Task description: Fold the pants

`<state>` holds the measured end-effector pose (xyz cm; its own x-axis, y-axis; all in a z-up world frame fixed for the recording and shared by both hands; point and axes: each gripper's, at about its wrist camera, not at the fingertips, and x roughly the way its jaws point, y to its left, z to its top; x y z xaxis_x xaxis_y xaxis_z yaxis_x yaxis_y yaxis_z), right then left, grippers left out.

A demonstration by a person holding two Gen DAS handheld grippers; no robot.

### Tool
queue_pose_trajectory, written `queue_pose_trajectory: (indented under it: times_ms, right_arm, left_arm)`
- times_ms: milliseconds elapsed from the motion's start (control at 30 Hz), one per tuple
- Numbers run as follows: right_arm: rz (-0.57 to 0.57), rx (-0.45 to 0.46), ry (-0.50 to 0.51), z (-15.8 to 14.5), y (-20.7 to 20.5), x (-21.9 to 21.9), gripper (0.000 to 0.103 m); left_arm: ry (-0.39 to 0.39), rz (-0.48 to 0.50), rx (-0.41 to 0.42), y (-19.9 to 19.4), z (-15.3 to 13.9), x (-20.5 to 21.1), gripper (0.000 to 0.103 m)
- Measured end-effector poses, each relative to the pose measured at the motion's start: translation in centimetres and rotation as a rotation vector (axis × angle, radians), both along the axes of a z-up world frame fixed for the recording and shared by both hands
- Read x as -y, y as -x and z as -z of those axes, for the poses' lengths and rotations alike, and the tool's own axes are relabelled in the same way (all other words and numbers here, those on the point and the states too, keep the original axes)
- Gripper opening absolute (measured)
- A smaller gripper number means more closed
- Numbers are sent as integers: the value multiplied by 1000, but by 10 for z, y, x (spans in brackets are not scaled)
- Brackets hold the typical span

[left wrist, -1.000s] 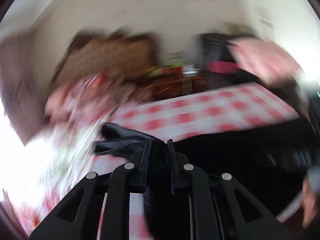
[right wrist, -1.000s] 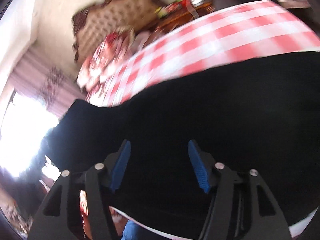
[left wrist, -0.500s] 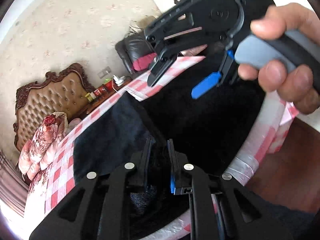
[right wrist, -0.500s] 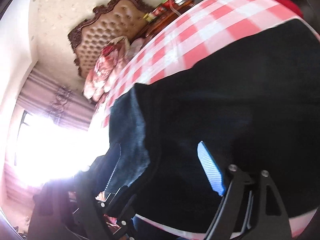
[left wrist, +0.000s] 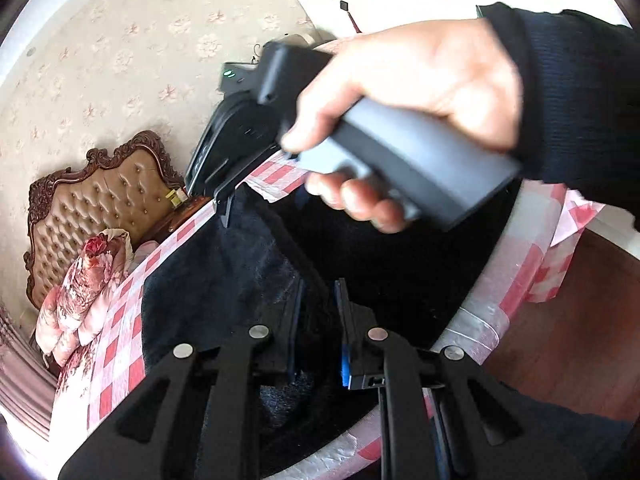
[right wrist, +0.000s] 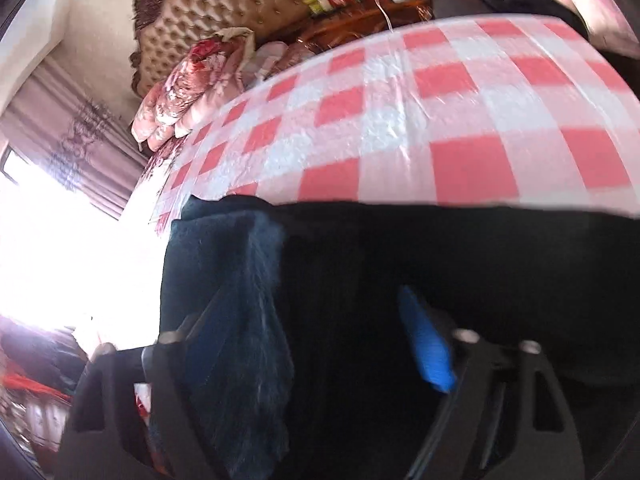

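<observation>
Black pants point(left wrist: 392, 276) lie on the red and white checked tablecloth point(right wrist: 400, 128). My left gripper point(left wrist: 318, 320) is shut on a fold of the pants near the table's front edge, and lifts a flap with a fuzzy dark lining point(left wrist: 256, 264). My right gripper point(right wrist: 312, 340) is open and hovers low over the pants point(right wrist: 440, 260); its blue pad point(right wrist: 428, 352) shows on the right, and the lifted flap point(right wrist: 248, 320) hangs across its left finger. In the left wrist view the right gripper's body point(left wrist: 280, 120) and the hand holding it are above the pants.
A tufted brown headboard point(right wrist: 228, 12) and a floral quilt point(right wrist: 188, 80) lie beyond the table. A wooden cabinet with bottles point(right wrist: 360, 8) stands at the back. A bright window is at the left. Wooden floor point(left wrist: 568, 340) shows beside the table's edge.
My left gripper has pulled the pants leg up and across over the other part. My right gripper has moved closer above the pants and to the left, still open.
</observation>
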<state>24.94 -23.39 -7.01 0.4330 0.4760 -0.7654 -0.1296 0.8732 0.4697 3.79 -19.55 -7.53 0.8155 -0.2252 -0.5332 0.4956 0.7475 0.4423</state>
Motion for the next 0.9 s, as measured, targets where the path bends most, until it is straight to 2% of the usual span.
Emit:
queue_pose_trajectory:
  times_ms: [33, 67, 267, 333, 400, 433, 467, 500, 567, 633, 667, 733, 800, 833, 900]
  right_arm:
    - [-20, 0, 6, -1, -3, -6, 14]
    - [-23, 4, -12, -2, -3, -6, 12]
    - [-29, 112, -2, -44, 9, 4, 11]
    - [-12, 103, 15, -43, 8, 12, 11]
    - [8, 71, 43, -29, 8, 18, 11]
    - [11, 52, 66, -18, 7, 19, 17]
    - [10, 37, 85, -10, 7, 19, 27]
    - [14, 38, 109, -3, 7, 19, 33]
    - [36, 92, 146, -4, 14, 22, 55]
    - [119, 161, 236, -17, 26, 30, 69]
    - [157, 182, 259, -23, 35, 34, 69]
    - [215, 222, 270, -37, 56, 38, 69]
    - [148, 262, 212, -47, 81, 23, 69]
    - [117, 271, 187, -49, 95, 11, 69]
    - [76, 252, 154, -43, 109, -7, 69]
  left_arm:
    - [-3, 3, 2, 0, 0, 0, 13]
    - [-5, 4, 6, -1, -2, 1, 13]
    - [53, 30, 27, -2, -29, 15, 13]
    - [59, 38, 11, -6, -26, 22, 13]
    - [52, 50, -19, -10, -14, 29, 13]
    - [51, 55, -50, -12, -7, 30, 13]
    - [53, 66, -93, -13, 0, 32, 20]
    - [71, 83, -133, -12, 4, 32, 27]
    - [140, 121, -151, -4, -2, 26, 54]
    - [262, 162, -161, 3, -23, 7, 62]
    - [305, 155, -162, 2, -32, -4, 63]
    - [401, 68, -122, -7, -59, -44, 66]
    - [469, -67, -95, -36, -82, -95, 67]
    - [504, -134, -125, -60, -90, -123, 67]
    - [550, -201, -205, -114, -89, -165, 65]
